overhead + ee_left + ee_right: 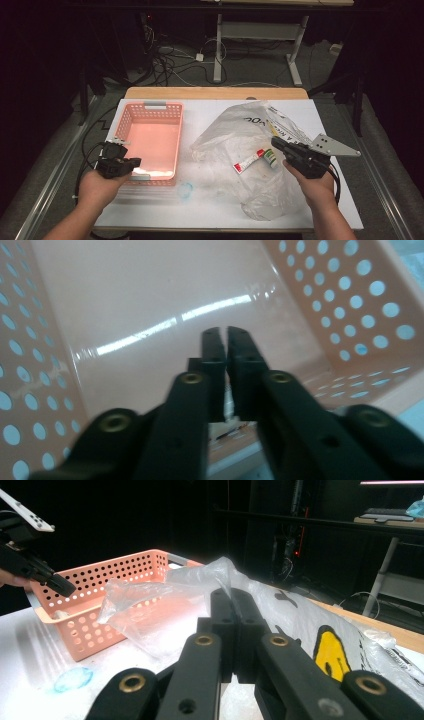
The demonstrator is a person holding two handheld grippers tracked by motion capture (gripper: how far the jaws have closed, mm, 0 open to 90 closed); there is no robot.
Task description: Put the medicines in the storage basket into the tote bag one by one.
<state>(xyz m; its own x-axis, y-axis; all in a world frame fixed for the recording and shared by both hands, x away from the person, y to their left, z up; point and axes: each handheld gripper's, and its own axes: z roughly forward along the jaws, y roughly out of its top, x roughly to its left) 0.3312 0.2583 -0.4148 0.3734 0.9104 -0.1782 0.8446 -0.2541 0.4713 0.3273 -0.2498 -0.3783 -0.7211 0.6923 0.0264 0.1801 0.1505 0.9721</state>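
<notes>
Two grippers over white bench (210,202). Left gripper (131,164) at near rim of pink basket (150,135), pointing into it; fingers (216,347) together, nothing between them, bare basket floor beyond in left gripper view. Right gripper (278,144) above crumpled clear plastic bag (240,145) on right half of bench; fingers (240,612) together, empty, tips just beside red-and-white tube (248,161) lying on bag. Green-capped small item (271,158) next to tube, touching or nearly so, cannot tell. Yellow printed face (331,652) on bag in right gripper view. Blue smudge (186,190) on bench between basket and bag.
</notes>
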